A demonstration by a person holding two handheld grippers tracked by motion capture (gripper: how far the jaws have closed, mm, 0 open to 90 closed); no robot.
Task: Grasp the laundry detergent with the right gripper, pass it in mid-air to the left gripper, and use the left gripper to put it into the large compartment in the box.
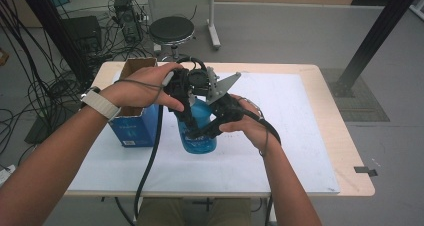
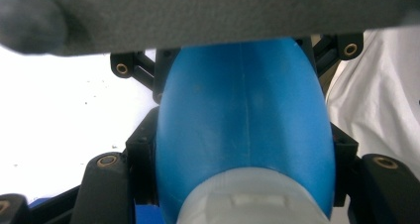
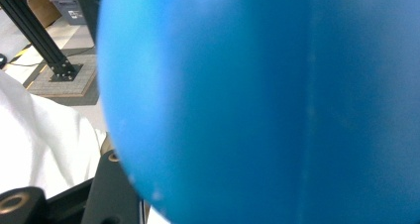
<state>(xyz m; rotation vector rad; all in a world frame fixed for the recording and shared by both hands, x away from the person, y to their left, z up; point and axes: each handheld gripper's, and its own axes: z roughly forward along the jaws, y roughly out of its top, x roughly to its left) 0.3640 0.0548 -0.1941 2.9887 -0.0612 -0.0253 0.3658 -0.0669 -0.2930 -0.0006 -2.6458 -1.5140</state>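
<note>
A blue plastic bottle (image 1: 201,140) stands upright on the white sheet (image 1: 290,136) at the table's middle. My left gripper (image 1: 188,117) comes down on it from above and is shut on its upper part. In the left gripper view its black jaws flank the bottle (image 2: 242,130) just below the pale cap (image 2: 242,206). My right gripper (image 1: 207,131) reaches in from the right and is shut on the bottle's body. Its fingers (image 2: 130,71) show farther down the bottle. In the right gripper view the blue wall (image 3: 277,105) is very close, with one black finger (image 3: 111,192) beside it.
An open blue cardboard box (image 1: 136,123) stands just left of the bottle, under the left wrist. Behind the table are a round stool (image 1: 171,30) and tangled cables (image 1: 40,81). A black post (image 1: 377,33) rises at the far right.
</note>
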